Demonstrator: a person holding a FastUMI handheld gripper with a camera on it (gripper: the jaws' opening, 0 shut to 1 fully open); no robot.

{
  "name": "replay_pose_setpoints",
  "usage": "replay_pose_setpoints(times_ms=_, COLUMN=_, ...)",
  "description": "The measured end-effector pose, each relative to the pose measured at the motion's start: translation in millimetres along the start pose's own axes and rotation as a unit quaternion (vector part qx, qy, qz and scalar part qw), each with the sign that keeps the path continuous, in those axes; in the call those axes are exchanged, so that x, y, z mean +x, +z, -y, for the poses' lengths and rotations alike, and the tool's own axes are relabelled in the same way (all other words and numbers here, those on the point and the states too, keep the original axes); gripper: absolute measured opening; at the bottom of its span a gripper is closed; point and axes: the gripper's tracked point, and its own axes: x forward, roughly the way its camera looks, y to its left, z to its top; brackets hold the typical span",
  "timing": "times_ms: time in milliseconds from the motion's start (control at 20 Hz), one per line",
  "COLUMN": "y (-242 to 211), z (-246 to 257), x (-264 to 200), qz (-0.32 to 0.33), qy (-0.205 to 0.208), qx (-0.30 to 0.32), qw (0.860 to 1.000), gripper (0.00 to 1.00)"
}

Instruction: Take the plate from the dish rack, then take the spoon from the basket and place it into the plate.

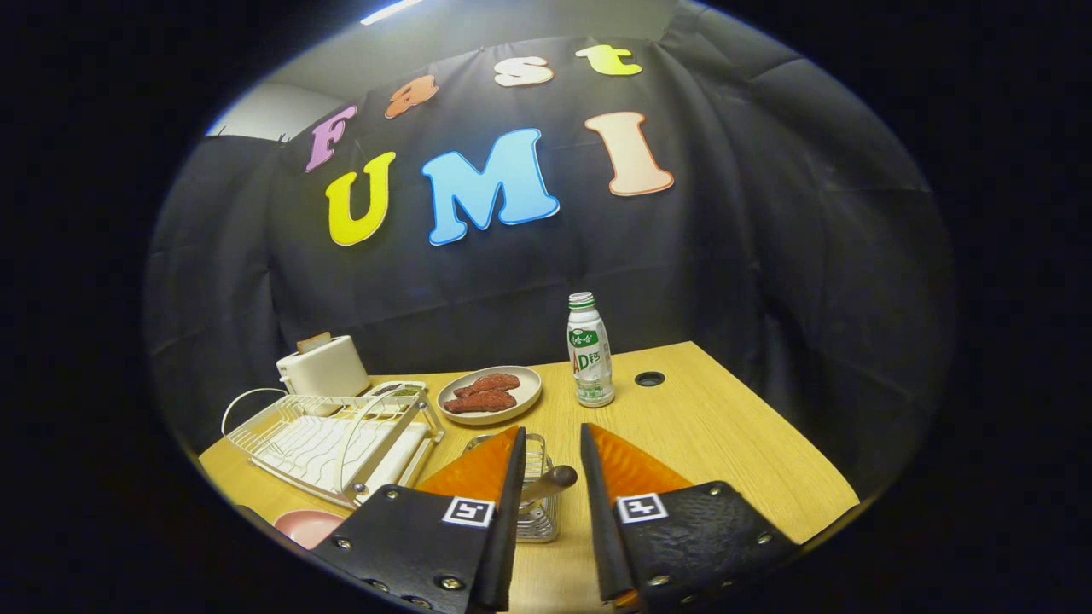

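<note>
Gripper (550, 477) spread wide, the spoon (550, 483) handle poking up from the basket (537, 512) between the fingers, ready for pinching; pink plate (309, 526) waits near left.

Light wooden tabletop (708, 426), round black cable hole (649, 379) set at far right; draped black cloth wall (768, 256) hung behind; pale ceiling (512, 21) lit by strip light (391, 10).

— What's out past my fingers on the wooden table (725, 426)?
— A white toaster (324, 367) holding a slice, a beige dish of reddish meat (489, 395) beside it, then an upright green-capped bottle (589, 350). A round cable hole (649, 379) sits just beyond it.
</note>
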Motion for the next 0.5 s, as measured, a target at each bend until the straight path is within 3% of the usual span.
replay_pose_setpoints(times_ms=100, y=-3, z=3, x=6, qz=-0.006, qy=0.002, qx=-0.002, qw=1.0, gripper=0.33)
replay_pose_setpoints(times_ms=150, y=-1, z=-3, x=6, qz=-0.002, qy=0.01, qx=-0.004, qw=1.0, gripper=0.23)
replay_pose_setpoints(times_ms=250, y=0, z=-8, x=4, qz=-0.004, qy=0.021, qx=-0.006, qw=1.0, gripper=0.23)
replay_pose_setpoints(times_ms=300, y=-2, z=-16, x=3, qz=-0.014, qy=0.033, qx=-0.004, qw=0.999, gripper=0.14)
replay_pose_setpoints(times_ms=350, y=-2, z=-19, x=2, qz=-0.02, qy=0.039, qx=-0.009, qw=0.999, gripper=0.14)
replay_pose_setpoints(times_ms=500, y=9, z=-17, x=0, qz=-0.023, qy=0.016, qx=-0.03, qw=0.999, gripper=0.05)
